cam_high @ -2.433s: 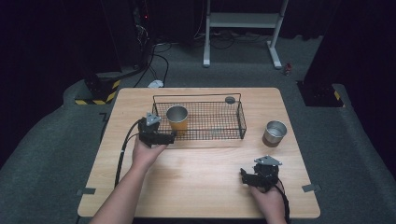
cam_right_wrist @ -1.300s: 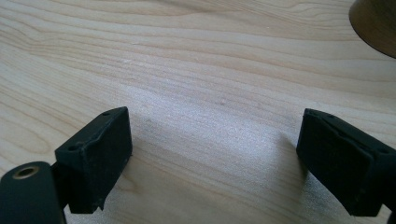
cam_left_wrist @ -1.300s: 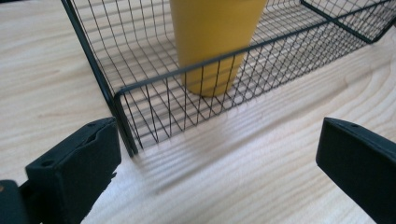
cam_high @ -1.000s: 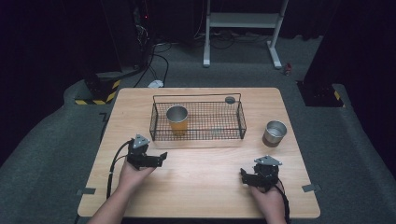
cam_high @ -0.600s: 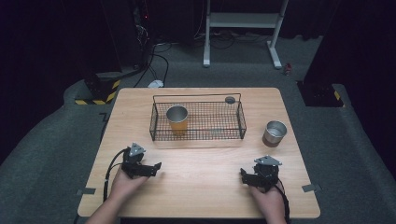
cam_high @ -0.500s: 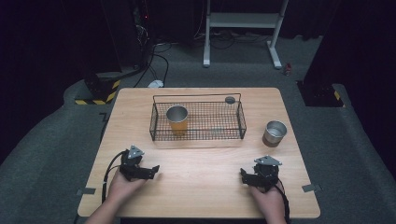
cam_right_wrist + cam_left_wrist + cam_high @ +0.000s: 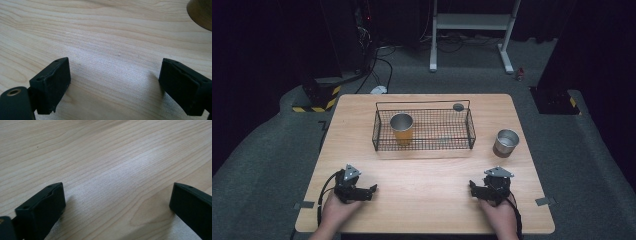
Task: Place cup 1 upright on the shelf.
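Both grippers are parked down at the near edge of the tabletop (image 7: 427,185) right now, each in one of the person's hands. The left gripper (image 7: 371,190) sits near the front left corner, its fingers (image 7: 42,207) spread wide with nothing but bare wood grain between them. Same deal on the other side: the right gripper (image 7: 472,187) is near the front right corner, fingers (image 7: 51,83) released and far apart, holding nothing, just low over the wood. The two grippers are well apart from each other and point roughly toward one another across the middle. Up at the far half there's a wire basket (image 7: 423,145) with an orange cup (image 7: 402,128) standing upright in its left end. A metal cup (image 7: 506,143) stands upright on the tabletop just beside the basket's right end, outside of it, and it's the closest thing to the right gripper; its rim pokes into the top corner of the right gripper view (image 7: 201,12). There's also a small dark round thing (image 7: 458,106) at the basket's back rim, too small to make out.
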Motion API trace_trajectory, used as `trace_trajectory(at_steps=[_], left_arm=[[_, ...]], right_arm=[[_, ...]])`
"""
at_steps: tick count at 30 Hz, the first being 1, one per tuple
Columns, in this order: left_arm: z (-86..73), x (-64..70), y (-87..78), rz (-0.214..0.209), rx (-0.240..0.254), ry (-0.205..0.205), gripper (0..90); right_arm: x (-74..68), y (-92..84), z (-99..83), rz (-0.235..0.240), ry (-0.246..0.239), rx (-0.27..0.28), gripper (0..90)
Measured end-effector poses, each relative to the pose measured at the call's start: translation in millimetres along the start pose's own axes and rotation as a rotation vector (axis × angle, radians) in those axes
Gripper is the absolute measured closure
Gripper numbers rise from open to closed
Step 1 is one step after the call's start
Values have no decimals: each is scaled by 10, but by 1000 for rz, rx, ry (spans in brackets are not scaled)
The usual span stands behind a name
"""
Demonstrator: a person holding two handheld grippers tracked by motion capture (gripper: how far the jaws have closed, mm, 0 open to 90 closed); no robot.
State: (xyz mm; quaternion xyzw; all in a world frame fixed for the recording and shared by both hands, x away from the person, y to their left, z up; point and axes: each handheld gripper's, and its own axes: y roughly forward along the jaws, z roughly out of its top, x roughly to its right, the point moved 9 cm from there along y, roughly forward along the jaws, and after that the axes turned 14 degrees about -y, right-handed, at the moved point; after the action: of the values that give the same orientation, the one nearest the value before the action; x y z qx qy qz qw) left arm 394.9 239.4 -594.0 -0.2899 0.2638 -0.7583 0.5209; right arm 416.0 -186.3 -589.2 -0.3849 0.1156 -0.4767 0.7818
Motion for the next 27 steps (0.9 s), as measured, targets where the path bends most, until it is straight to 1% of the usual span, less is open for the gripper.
trace_trajectory(at_steps=[4,11,12,17,19,20,22,23,24,27], left_arm=[[-5,1,-3,12,0,-18,4],[-1,-1,1,16,1,-19,1],[-1,-1,1,16,1,-20,1],[5,-1,6,19,1,-20,1],[6,-1,7,19,1,-20,1],[6,0,7,19,1,-20,0],[9,0,10,21,3,-21,0],[9,1,11,21,3,-22,1],[10,2,11,21,3,-23,0],[10,5,13,21,3,-25,0]], right_arm=[[1,0,0,4,-6,1,99],[4,-1,0,8,-7,1,102],[0,-2,0,9,1,2,103],[-1,-9,-3,9,6,4,111],[5,-12,-3,11,-5,6,119],[2,-19,-4,14,2,1,121],[14,-28,2,16,3,6,121],[19,-36,8,17,10,9,121],[34,-48,24,15,6,21,121],[45,-76,51,5,6,34,118]])
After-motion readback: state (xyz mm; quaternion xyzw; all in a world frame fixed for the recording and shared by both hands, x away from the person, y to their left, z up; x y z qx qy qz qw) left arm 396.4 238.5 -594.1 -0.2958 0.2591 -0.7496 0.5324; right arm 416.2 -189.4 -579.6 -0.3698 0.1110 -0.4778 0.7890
